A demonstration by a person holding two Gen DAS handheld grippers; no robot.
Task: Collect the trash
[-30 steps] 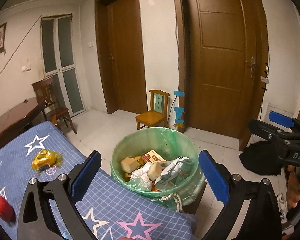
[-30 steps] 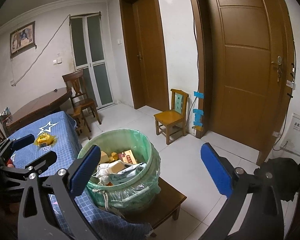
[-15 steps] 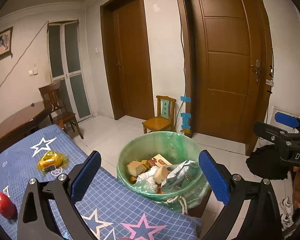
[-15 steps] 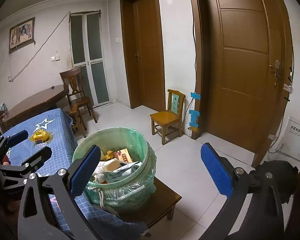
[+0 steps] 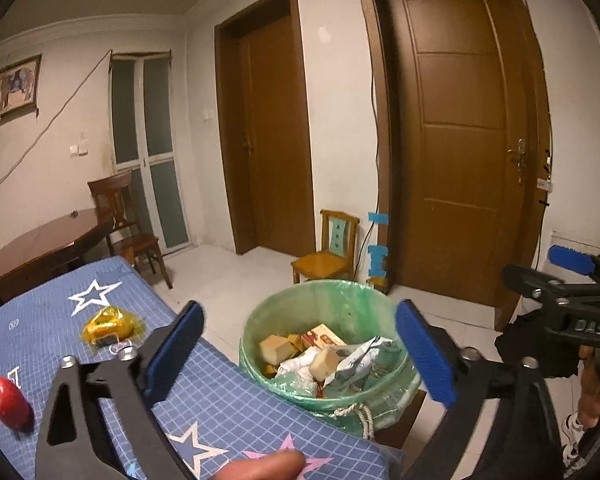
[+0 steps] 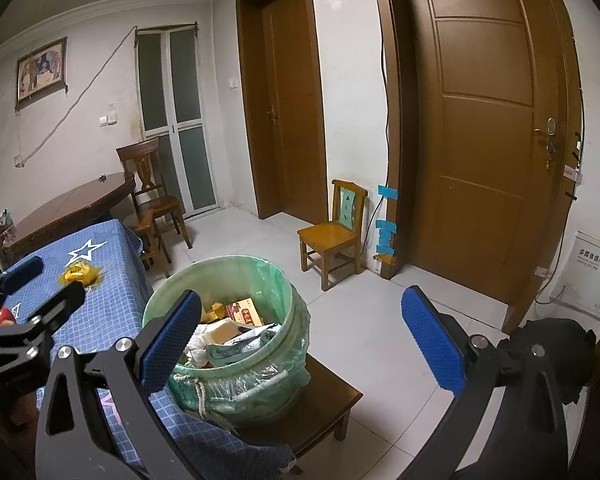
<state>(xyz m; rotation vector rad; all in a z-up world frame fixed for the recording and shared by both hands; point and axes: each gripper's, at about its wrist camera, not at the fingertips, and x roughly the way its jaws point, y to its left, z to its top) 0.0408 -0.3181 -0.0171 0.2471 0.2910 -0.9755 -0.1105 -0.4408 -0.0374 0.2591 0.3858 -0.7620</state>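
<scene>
1. Trash still to collect lies on the blue star-patterned tablecloth [image 5: 228,404]: a crumpled yellow wrapper [image 5: 108,326] near the white star, and a red rounded item [image 5: 7,400] closer to the table's near-left edge.
2. Wrapper looks light, thin and crinkly; it will likely crush and slip, so pinch its bunched middle, not a loose edge.
3. Red item looks smooth, glossy and firmer; I judge it apt to roll or squirt out, so take it across its widest part.
4. Green-lined bin [image 5: 324,344] stands on a low stool just beside the table's end, already holding boxes and paper.
5. Left gripper [image 5: 300,356] hovers with fingers spread wide, empty.
6. Right gripper [image 6: 300,344] is likewise spread, holding nothing, beside the bin.
</scene>
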